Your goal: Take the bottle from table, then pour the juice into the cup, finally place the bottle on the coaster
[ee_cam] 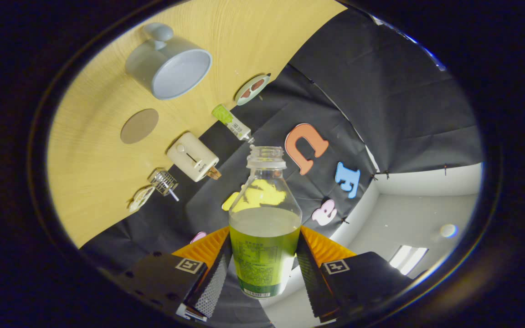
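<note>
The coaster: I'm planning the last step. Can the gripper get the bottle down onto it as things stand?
Probably yes: the gripper is shut on the bottle, and the bare coaster has open table around it, cup apart.

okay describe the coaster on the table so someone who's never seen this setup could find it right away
Start at the wooden table and find the big grey cup, the largest thing on it. The coaster lies flat on the wood beside that cup, between it and the cream toaster. It is a plain brown disc, the only flat item there. The gripper holds the bottle, well apart from it.
</note>
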`<state>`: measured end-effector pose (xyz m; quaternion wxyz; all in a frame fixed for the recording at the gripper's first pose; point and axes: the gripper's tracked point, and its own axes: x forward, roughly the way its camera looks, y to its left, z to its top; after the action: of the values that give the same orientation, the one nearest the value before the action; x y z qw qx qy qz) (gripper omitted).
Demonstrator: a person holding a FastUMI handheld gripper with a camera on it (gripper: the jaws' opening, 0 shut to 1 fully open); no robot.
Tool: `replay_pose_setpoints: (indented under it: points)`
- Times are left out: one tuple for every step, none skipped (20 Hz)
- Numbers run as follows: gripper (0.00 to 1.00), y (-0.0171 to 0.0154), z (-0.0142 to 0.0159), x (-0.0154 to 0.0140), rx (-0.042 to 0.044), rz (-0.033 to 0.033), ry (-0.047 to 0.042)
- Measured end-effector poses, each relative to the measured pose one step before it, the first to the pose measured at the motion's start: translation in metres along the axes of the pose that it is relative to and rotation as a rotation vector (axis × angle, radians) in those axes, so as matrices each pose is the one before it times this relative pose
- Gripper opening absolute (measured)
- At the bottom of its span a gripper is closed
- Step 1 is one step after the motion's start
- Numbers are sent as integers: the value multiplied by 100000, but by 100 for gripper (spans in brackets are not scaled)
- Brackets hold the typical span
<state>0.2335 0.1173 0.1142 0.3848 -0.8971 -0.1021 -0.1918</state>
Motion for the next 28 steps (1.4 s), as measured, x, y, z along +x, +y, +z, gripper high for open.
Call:
replay_pose_setpoints:
  points:
    - [81, -208, -54, -95, -667, -860, -236]
    - [81, -130, -11, 82, -262, -470, 311]
    - [81, -164, 80, 9, 370, -457, 15]
    - [81, -98, 169, 31, -421, -758, -38]
    - [81, -371, 91, 274, -1273, -1363, 7]
    - [81, -541, 264, 28, -834, -1764, -535]
    - [81, -136, 231, -77, -359, -301, -546]
    - [81, -71, 138, 21, -295, -388, -507]
    - [81, -170, 29, -130, -1059, -858, -246]
    - [81, 69, 1, -160, -670, 108, -64]
    - [81, 121, -163, -97, -368, 252, 632]
    - [81, 292, -23, 77, -50, 560, 157]
    - [81, 86, -113, -40, -66, -118, 386]
    - [81, 48, 48, -135, 462, 407, 21]
    - [81, 311, -55, -80, 1380, 1020, 378]
    - [81, 412, -274, 143, 1622, 800, 1163]
    - [81, 438, -448, -92, 2678, 1684, 1731]
    - [81, 865, -505, 32, 4532, 2977, 2685]
    - [81, 1150, -572, -15, 8136, 5249, 3467]
    - [81, 1183, -383, 59, 9964, 5307, 2955]
    - [81, 873, -435, -62, 8917, 4396, 2719]
    - [81, 864, -384, 55, 9299, 4189, 2488]
    - [81, 669, -251, -61, 8803, 3318, 1889]
    - [81, 983, -21, 47, 9198, 3898, 1574]
    - [81, 695, 42, -162, 8397, 2703, 671]
    - [81, 700, -23, 60, 7194, 2823, 858]
    - [81, 913, -89, 55, 8551, 3219, 837]
    - [81, 692, -239, -149, 6526, 2394, 809]
